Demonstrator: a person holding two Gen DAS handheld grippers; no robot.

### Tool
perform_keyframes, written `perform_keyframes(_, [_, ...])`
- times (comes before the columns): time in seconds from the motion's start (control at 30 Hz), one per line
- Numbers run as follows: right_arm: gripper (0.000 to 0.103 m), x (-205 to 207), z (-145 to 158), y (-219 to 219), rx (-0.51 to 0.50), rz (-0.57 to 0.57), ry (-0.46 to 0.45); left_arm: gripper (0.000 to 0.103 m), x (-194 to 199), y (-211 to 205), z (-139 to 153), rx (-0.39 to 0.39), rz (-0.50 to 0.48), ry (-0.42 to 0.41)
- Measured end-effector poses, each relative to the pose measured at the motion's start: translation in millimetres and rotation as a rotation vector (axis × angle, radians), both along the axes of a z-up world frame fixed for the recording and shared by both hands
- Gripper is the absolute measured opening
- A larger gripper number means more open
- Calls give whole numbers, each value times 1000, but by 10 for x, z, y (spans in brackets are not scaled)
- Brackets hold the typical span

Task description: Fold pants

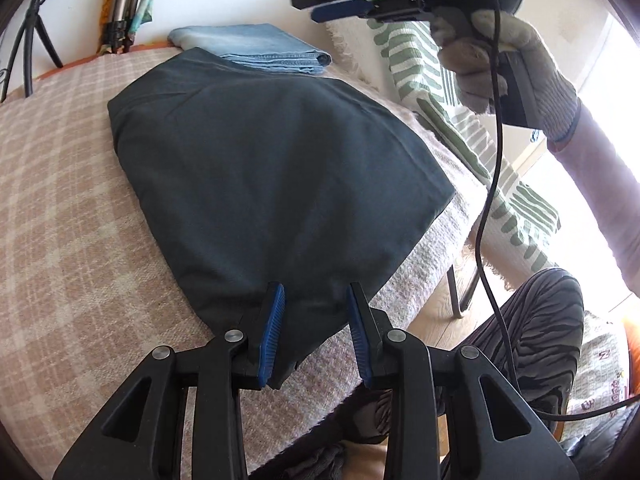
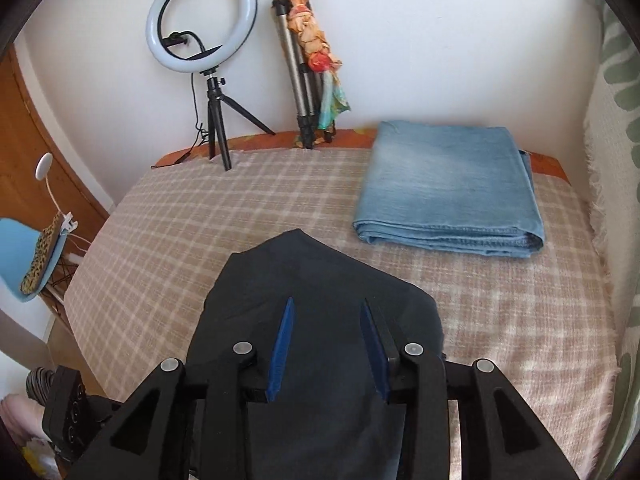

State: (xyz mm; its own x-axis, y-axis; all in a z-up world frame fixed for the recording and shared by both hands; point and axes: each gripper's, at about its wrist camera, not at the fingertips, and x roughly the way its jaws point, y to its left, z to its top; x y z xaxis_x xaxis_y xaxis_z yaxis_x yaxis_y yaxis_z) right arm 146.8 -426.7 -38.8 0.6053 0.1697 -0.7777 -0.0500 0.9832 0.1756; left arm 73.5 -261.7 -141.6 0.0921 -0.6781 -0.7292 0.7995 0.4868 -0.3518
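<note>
Dark pants point(image 1: 272, 172), smooth folded fabric slab

Ring light point(image 2: 201, 24) on small tripod, folded tripod point(image 2: 301, 80) against wall, checked blanket point(image 2: 240, 208), blue chair point(image 2: 20, 256)

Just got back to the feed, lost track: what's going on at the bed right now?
A person with a gripper in each hand is folding dark pants on a checked blanket. The left gripper sits open at the pants' near edge, pads not pressing the cloth. The right gripper is open too, lifted above the pants and holding nothing. The pants lie folded flat. A folded pair of blue jeans lies beyond them.
</note>
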Motion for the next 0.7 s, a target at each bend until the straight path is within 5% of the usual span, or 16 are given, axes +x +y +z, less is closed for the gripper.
perform_keyframes(0.17, [40, 684, -151, 584, 29, 199, 73, 30, -27, -13, -23, -11, -2, -23])
perform_keyframes(0.27, [60, 1077, -402, 969, -33, 301, 163, 30, -45, -23, -22, -6, -12, -45])
perform_keyframes(0.5, [58, 1627, -1090, 1359, -169, 405, 364, 30, -58, -30, -25, -5, -18, -56])
perform_keyframes(0.53, [56, 1655, -1138, 1366, -165, 410, 385, 30, -59, -31, -27, -5, -18, -54])
perform_keyframes(0.63, [29, 1643, -1150, 1367, -168, 424, 390, 30, -45, -25, -33, -11, -18, -45])
perform_keyframes(0.7, [3, 1601, -1126, 1354, -173, 420, 385, 30, -43, -22, -37, -10, -21, -46])
